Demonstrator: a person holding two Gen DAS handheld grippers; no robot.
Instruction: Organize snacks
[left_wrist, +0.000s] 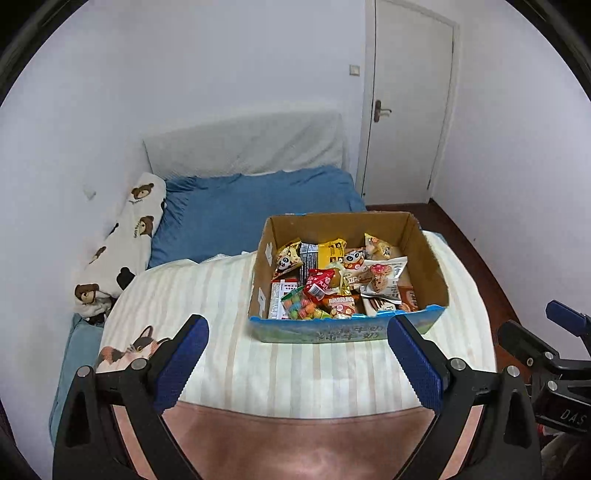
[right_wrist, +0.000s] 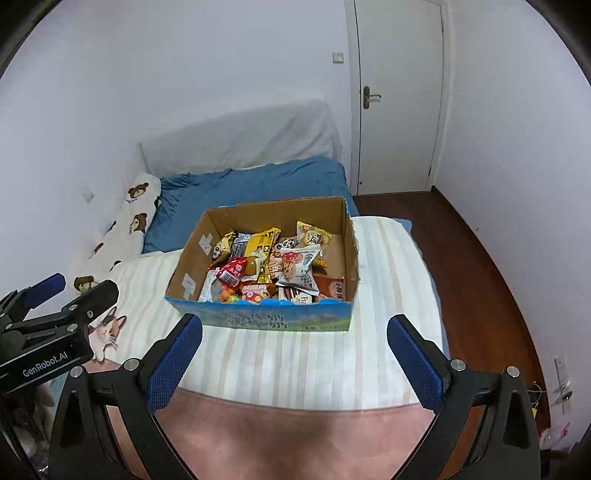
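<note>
White walls (left_wrist: 221, 74) enclose a bed (left_wrist: 258, 206) with a bear pillow (left_wrist: 125, 236) at its left. On the striped blanket (left_wrist: 207, 295), right of centre, sits an open box (left_wrist: 430, 273) full of snacks (left_wrist: 332, 280). Left gripper (left_wrist: 295, 365) and right gripper (right_wrist: 293, 365) hover before it, jaws spread wide, empty.
</note>
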